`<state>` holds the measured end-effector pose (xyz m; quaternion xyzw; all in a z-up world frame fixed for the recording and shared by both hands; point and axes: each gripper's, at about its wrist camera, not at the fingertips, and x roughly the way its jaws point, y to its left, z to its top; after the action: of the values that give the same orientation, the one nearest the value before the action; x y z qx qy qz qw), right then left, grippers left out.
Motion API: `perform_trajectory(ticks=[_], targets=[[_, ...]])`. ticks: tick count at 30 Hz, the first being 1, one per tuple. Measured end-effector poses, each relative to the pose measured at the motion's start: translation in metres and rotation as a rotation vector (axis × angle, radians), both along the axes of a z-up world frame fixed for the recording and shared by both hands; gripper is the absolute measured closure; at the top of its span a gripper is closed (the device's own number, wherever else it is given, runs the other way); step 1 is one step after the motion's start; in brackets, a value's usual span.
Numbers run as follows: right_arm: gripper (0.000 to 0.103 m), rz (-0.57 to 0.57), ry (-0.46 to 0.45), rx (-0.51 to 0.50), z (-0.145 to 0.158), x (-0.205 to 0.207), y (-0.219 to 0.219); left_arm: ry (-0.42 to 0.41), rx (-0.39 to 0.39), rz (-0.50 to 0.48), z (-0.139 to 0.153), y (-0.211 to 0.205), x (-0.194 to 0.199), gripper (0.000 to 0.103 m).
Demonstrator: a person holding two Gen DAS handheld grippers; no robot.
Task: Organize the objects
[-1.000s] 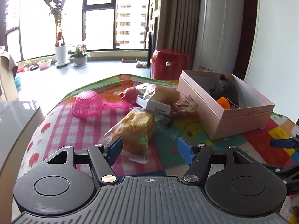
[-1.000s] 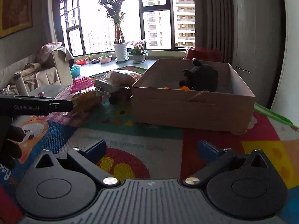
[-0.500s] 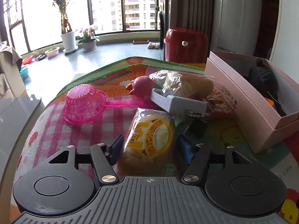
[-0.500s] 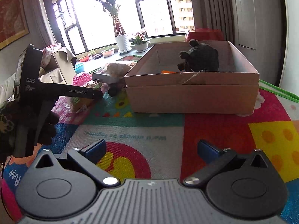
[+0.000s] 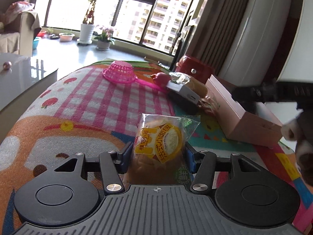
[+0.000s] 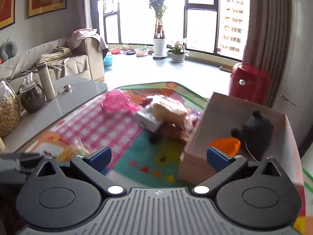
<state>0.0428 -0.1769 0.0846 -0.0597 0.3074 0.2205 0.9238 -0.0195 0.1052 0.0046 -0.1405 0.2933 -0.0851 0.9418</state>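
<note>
Box holds dark toy, orange piece. Left gripper clamps bread pack; right gripper spread, empty. Strainer, white block, wrapped loaf left, beside box.

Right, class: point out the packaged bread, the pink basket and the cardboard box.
packaged bread (image 5: 162, 143): left wrist view, yellow label on wrapper.
pink basket (image 5: 119, 74): left wrist view, mesh side wall.
cardboard box (image 6: 203, 129): right wrist view, near outer wall.

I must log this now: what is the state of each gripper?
Left gripper: closed on the packaged bread bun.
Right gripper: open, holding nothing.
</note>
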Motion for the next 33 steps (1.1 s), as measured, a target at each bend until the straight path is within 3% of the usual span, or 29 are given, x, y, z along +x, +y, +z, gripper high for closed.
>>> perform_trajectory(ticks=[5, 10, 13, 16, 17, 19, 20, 24, 30, 33], targets=[[0.0, 0.09, 0.094, -0.014, 0.014, 0.087, 0.069, -0.011, -0.03, 0.035, -0.001, 0.004, 0.004, 0.045], [0.0, 0.177, 0.238, -0.013, -0.011, 0.149, 0.144, -0.013, -0.066, 0.043, -0.003, 0.008, 0.004, 0.045], [0.0, 0.199, 0.264, -0.06, -0.033, 0.169, 0.184, -0.013, -0.092, 0.049, -0.004, 0.012, 0.003, 0.045], [0.014, 0.19, 0.316, -0.095, -0.053, 0.185, 0.208, -0.018, -0.12, 0.054, -0.005, 0.015, 0.002, 0.045], [0.016, 0.175, 0.308, -0.097, -0.055, 0.185, 0.211, -0.018, -0.131, 0.056, -0.005, 0.016, 0.002, 0.045], [0.029, 0.188, 0.287, -0.121, -0.053, 0.181, 0.212, -0.019, -0.143, 0.059, -0.005, 0.018, 0.002, 0.045], [0.041, 0.201, 0.274, -0.146, -0.051, 0.176, 0.212, -0.019, -0.145, 0.06, -0.005, 0.018, 0.002, 0.045], [0.042, 0.252, 0.331, -0.076, -0.024, 0.153, 0.184, -0.018, -0.148, 0.06, -0.005, 0.018, 0.003, 0.045], [0.044, 0.296, 0.275, -0.028, 0.032, 0.092, 0.128, -0.017, -0.172, 0.06, -0.006, 0.02, 0.003, 0.045], [0.046, 0.295, 0.285, -0.045, 0.038, 0.067, 0.106, -0.018, -0.177, 0.06, -0.006, 0.021, 0.003, 0.045]])
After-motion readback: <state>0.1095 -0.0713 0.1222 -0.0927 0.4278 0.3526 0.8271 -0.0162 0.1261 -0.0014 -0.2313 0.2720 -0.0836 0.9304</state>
